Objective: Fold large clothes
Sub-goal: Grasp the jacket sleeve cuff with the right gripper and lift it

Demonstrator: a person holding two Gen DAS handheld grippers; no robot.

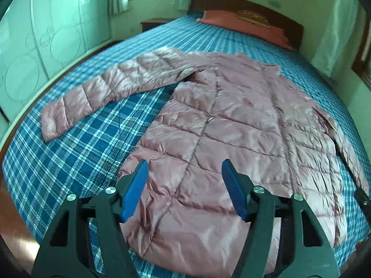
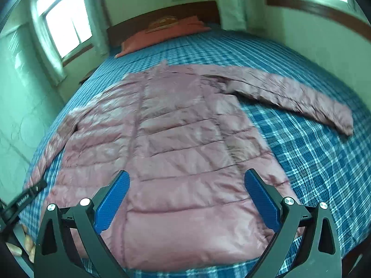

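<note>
A pink quilted down jacket [image 1: 231, 120] lies flat on the bed, collar toward the headboard, hem toward me. It also shows in the right wrist view [image 2: 180, 143]. One sleeve [image 1: 111, 92] stretches out to the left side; the other sleeve [image 2: 296, 97] stretches out to the right side. My left gripper [image 1: 184, 173] is open and empty, hovering above the jacket's lower left part. My right gripper [image 2: 186, 185] is open and empty, hovering above the lower middle of the jacket. The left gripper's edge [image 2: 27, 197] shows at the far left of the right wrist view.
The bed has a blue plaid sheet [image 1: 69, 157] and a wooden headboard [image 1: 255, 9] with an orange pillow [image 1: 243, 23]. White wardrobe doors [image 1: 34, 46] stand left of the bed. Windows [image 2: 67, 23] with curtains are behind. A wall [image 2: 324, 46] runs along the right side.
</note>
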